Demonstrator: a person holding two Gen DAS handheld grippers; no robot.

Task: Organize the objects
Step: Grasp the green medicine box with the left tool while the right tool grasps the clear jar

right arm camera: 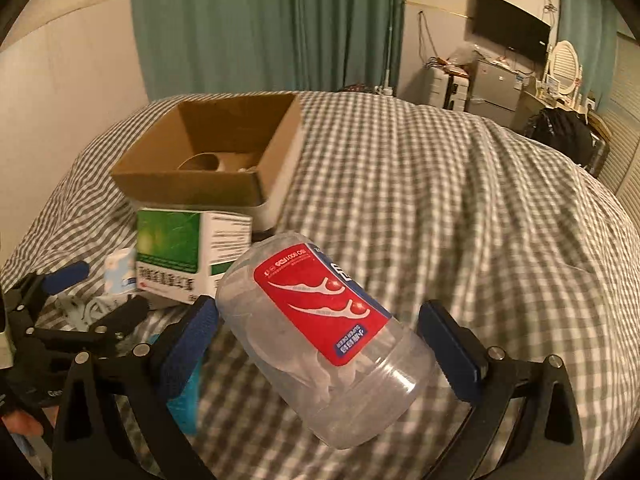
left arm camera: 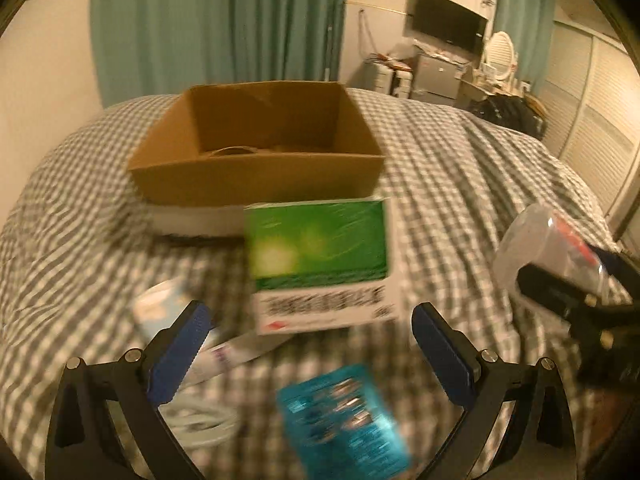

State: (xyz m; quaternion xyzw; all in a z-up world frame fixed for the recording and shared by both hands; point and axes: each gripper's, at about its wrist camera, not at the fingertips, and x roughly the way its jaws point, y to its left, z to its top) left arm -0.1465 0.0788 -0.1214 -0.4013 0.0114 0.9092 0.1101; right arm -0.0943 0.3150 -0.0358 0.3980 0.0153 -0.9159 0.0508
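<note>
— While both claws hang over the bed (right arm camera: 440,184), what lies under them?

— Grey-and-white checked bedding, rumpled. Ahead of the left claw (left arm camera: 312,336), whose jaws stand wide apart with nothing between them, a green-and-white carton (left arm camera: 320,260) stands upright, and beyond it sits an open cardboard box (left arm camera: 256,148). Just below that claw lies a teal packet (left arm camera: 344,420); by its left finger there is a white cable (left arm camera: 200,420) and a small pale blue pack (left arm camera: 160,304).

— And the right claw (right arm camera: 320,336)?

— Its jaws are spread too. A clear jar of floss picks (right arm camera: 320,336) with a red label lies tilted between the fingers; I cannot tell whether either pad touches it.

— The room beyond?

— Teal curtains (right arm camera: 272,28) hang behind the box. Far right of both claws a dark television (right arm camera: 512,32) is mounted on the wall, above a grey cabinet (right arm camera: 496,84), with a white oval mirror (right arm camera: 564,60) and louvred doors (left arm camera: 592,120) further right.
</note>
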